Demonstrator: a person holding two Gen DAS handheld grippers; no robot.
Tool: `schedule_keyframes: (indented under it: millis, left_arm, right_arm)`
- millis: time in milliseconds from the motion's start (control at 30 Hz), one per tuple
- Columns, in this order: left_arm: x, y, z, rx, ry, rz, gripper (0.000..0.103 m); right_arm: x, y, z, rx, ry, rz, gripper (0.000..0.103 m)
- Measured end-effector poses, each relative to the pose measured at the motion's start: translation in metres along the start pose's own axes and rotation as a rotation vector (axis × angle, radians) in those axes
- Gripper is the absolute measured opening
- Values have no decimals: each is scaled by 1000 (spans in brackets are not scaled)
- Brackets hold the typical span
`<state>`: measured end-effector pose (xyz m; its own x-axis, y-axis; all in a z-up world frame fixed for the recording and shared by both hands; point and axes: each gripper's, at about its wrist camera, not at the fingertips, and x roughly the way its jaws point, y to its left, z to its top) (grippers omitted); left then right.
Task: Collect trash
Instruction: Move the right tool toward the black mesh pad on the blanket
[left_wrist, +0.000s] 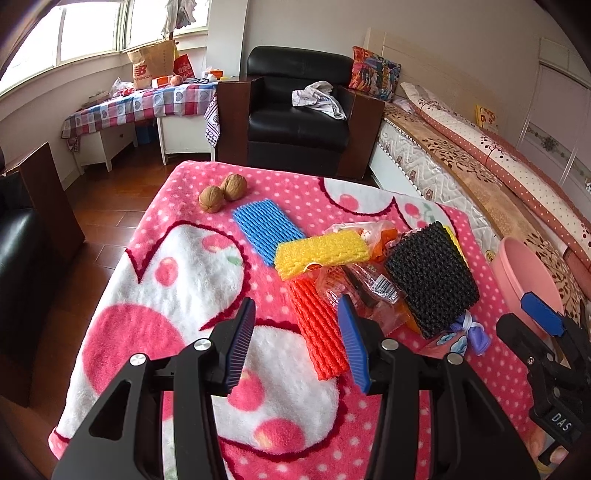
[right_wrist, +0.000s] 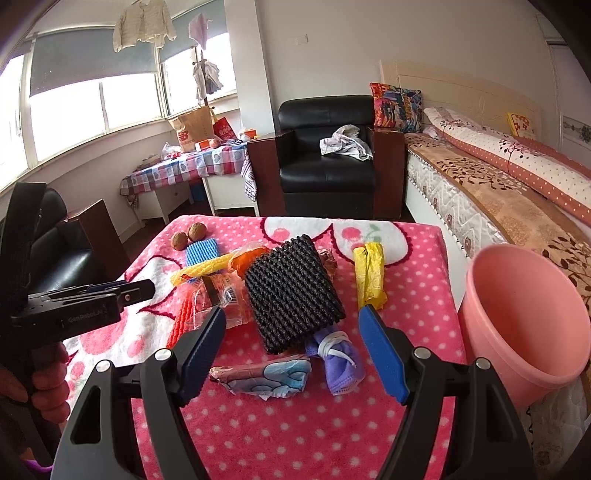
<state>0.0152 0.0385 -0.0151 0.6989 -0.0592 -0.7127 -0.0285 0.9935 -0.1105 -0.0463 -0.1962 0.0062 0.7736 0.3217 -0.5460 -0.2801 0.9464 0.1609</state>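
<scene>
Left wrist view: left gripper (left_wrist: 297, 328) wide open, empty, over pink blanket (left_wrist: 177, 266) (bedroom, armchair (left_wrist: 295, 110) behind). Right gripper (right_wrist: 291, 347) agape, empty, above foam-net trash (right_wrist: 291, 291); pink bin (right_wrist: 524, 321) right.

Pink polka-dot blanket (right_wrist: 295, 424), black foam net (right_wrist: 291, 291), pink bucket (right_wrist: 524, 332).

From my station, the black foam net (right_wrist: 291, 291) hides most of the orange wrapper (right_wrist: 248, 257) (contents unreadable); the pink bin (right_wrist: 524, 321) base is cut off.
</scene>
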Motion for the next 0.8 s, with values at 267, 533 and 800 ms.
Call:
schedule_keyframes:
  millis: [267, 533, 800]
  left_arm:
    - [3, 3, 1, -6, -8, -13, 47]
    - [6, 23, 7, -61, 5, -83, 47]
    - [25, 30, 36, -131, 51, -127, 47]
  right_arm:
    - [1, 2, -1, -12, 8, 13, 71]
    - [13, 1, -1, -9, 38, 49, 64]
    - [25, -3, 19, -42, 34, 67, 64]
